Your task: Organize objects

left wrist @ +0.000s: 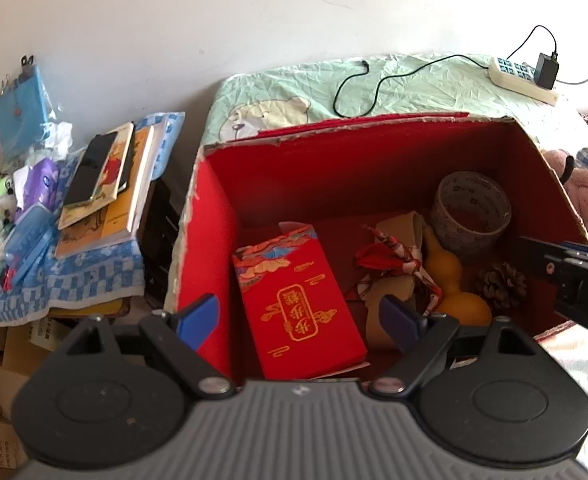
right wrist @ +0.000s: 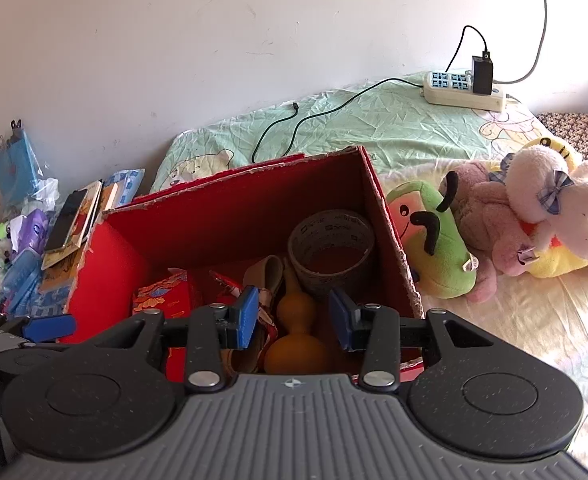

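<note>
- Currently stocked: red cardboard box (left wrist: 214, 216), open-topped, standing on the bed beside the plush toys.
- Contents, left part: red gift packet (left wrist: 301, 304) with gold lettering, lying flat on the box floor.
- Contents, middle: orange gourd (right wrist: 294, 336) and a red-and-white tassel cord (left wrist: 389, 256), lying over a tan strap; which of these touch I cannot tell.
- Contents, right part: tape roll (left wrist: 469, 212) on its side at the back; pine cone (left wrist: 501, 284) near the front wall.
- Left gripper (left wrist: 297, 320): jaws spread wide, empty, poised above the packet.
- Right gripper (right wrist: 294, 316): jaws apart, holding nothing, lined up over the gourd.
- Outside, right: plush toys (right wrist: 525, 216) heaped on the bedsheet (right wrist: 373, 120), just beside the box wall, not yet packed.
- Outside, left: books with a phone (left wrist: 90, 168) on top, plus small clutter, on a blue checked cloth (left wrist: 90, 276).
- Rear: power strip (right wrist: 453, 88) with charger and cable.
- Progress, as judged: several small items boxed; toys and side clutter seem left.
</note>
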Available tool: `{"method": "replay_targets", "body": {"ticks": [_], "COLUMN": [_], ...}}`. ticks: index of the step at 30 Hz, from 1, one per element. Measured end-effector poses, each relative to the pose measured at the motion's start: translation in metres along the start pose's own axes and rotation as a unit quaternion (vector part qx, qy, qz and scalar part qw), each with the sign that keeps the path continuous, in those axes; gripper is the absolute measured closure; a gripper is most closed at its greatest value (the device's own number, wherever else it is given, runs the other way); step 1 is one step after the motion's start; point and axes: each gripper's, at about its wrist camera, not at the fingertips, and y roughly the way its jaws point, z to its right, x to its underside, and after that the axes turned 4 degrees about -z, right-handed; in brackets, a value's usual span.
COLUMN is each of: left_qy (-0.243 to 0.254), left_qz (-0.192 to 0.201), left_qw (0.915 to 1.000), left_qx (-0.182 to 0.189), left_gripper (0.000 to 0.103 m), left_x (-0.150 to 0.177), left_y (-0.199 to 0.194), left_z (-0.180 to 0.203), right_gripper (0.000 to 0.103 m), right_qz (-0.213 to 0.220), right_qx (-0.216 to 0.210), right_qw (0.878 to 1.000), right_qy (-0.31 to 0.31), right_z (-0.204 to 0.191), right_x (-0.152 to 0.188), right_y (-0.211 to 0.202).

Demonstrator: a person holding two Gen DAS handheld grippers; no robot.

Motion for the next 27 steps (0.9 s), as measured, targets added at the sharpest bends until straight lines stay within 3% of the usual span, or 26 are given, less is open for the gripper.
{"method": "replay_targets", "body": {"ticks": [27], "left_qy": [-0.010], "left_qz": [0.001], "left_qw": [0.9998], "left_qx": [0.019], "left_gripper": [0.016], "left_x": [0.0019], "left_y": [0.0027], "left_z": [-0.0086], "right_gripper": [0.062], "right_qz": [0.019], "right_qx": [0.011], "right_qw": [1.000], "right_qy": [-0.008], "right_z": [-0.0026], "right_x": [0.0004], "right_y": [-0.0026]}}
